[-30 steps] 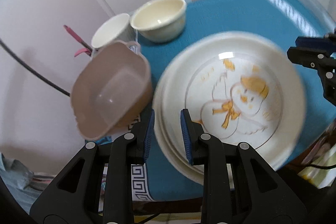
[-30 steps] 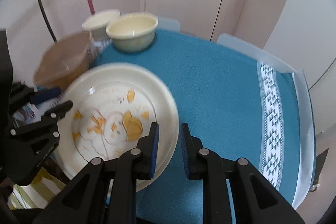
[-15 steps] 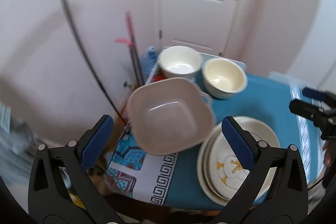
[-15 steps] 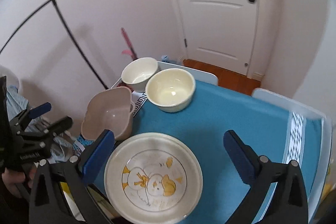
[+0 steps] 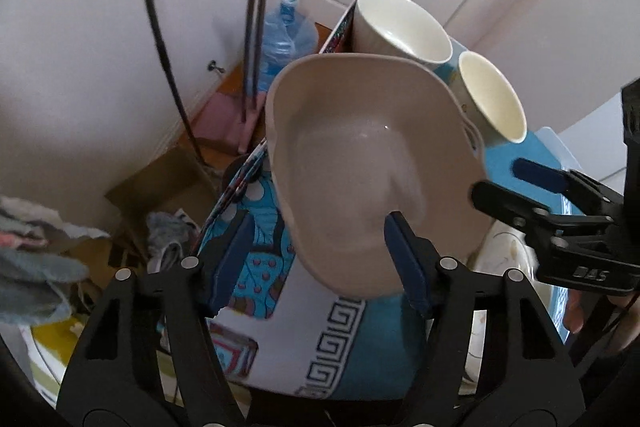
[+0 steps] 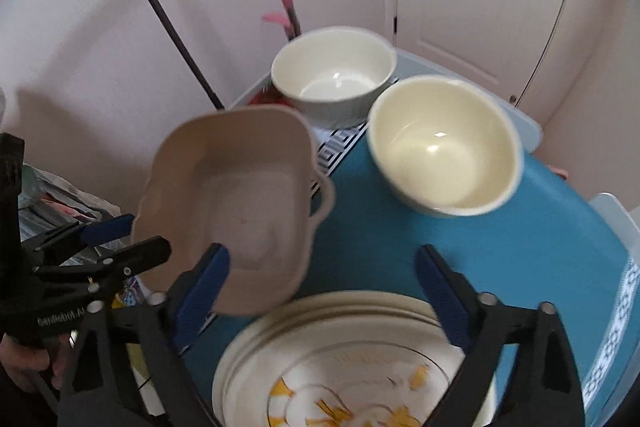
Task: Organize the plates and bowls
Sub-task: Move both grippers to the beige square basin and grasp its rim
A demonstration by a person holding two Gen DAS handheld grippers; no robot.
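My left gripper (image 5: 318, 251) is closing, nothing gripped, over the squarish beige plastic bowl (image 6: 236, 203) overhanging the table edge; my right gripper (image 6: 322, 285) is closing, empty, above the blue tablecloth (image 6: 520, 259).

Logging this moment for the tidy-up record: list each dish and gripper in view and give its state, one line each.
beige square bowl: empty, upright, at the table's edge.
cream bowl: empty, upright, on the blue cloth.
white bowl: empty, upright, at the back.
plates: stacked, printed one on top.
left gripper: closing, nothing gripped.
right gripper: closing, nothing gripped.
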